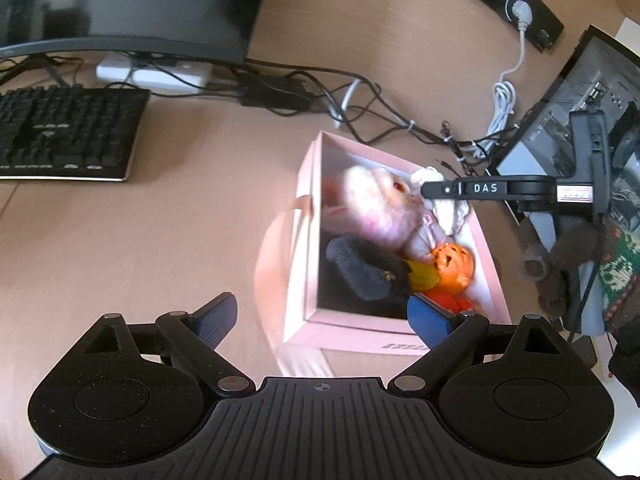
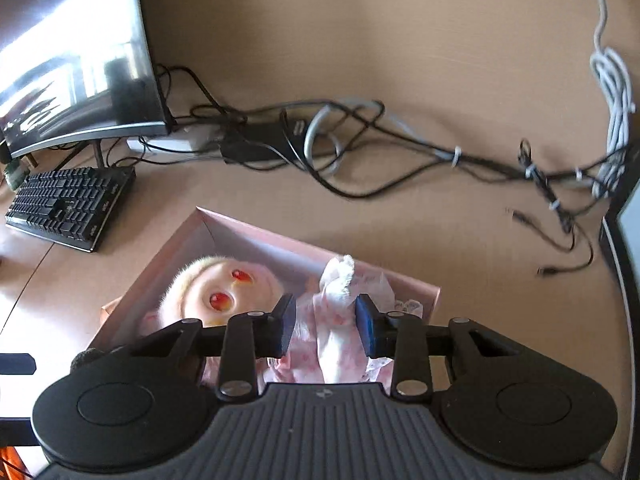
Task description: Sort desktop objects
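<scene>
Left wrist view
Left gripper (image 1: 322, 320): jaws spread wide, holding nothing.
Pink box (image 1: 490, 258): just ahead, slightly right; far corner pointed away.
Contents: pink doll (image 1: 372, 208), pumpkin toy (image 1: 454, 266), dark plush (image 1: 368, 272).
Right gripper (image 1: 430, 190): reached in from the right, over the doll.

Right wrist view
Right gripper (image 2: 325, 326): jaws part open, nearer arm.
Doll's white foot (image 2: 340, 280): between the pads, seemingly untouched.
Doll's axis: head left, leg ahead.
</scene>
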`<state>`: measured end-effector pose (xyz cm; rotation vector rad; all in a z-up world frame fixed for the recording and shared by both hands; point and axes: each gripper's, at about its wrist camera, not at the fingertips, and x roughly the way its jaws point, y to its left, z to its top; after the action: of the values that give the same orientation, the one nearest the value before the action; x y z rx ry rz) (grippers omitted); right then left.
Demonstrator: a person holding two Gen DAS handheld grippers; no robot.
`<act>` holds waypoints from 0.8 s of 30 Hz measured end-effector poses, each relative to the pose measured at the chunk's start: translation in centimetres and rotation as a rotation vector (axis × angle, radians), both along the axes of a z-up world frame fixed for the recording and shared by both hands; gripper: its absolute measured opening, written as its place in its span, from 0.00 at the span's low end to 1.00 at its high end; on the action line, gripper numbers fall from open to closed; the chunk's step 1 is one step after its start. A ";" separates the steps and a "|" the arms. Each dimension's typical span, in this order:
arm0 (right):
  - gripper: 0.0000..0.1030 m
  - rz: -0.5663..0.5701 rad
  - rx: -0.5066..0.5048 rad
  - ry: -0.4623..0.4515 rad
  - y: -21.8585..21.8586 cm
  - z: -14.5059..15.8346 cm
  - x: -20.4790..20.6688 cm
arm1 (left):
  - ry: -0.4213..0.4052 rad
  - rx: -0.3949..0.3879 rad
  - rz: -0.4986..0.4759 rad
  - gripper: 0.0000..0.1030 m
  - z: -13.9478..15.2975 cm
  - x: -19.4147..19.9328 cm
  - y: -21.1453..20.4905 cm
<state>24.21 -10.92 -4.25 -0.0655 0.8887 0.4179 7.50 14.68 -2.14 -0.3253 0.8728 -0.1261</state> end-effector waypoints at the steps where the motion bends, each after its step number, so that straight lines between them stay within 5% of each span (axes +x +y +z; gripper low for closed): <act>1: 0.31 -0.007 0.002 0.007 0.0 -0.2 0.0 | -0.008 0.018 0.002 0.93 0.1 -0.1 0.0; 6: 0.34 -0.059 0.048 -0.083 -1.3 2.7 -3.1 | -0.072 0.114 -0.022 0.95 0.6 -0.6 -1.0; 11: 0.76 -0.145 0.079 -0.125 -3.2 4.2 -8.7 | -0.030 0.092 -0.117 0.95 -0.8 0.3 -1.8; 17: 0.78 -0.140 0.030 -0.018 -4.6 0.2 -14.3 | -0.004 -0.004 -0.196 0.95 -2.0 1.1 -2.7; 24: 0.78 -0.153 0.021 0.000 -6.2 -2.0 -14.5 | -0.007 0.046 -0.168 0.96 -2.1 1.1 -5.0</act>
<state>9.71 -17.14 -6.27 0.0217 0.8827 0.2845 8.58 9.71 -4.20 -0.2079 0.8940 -0.2627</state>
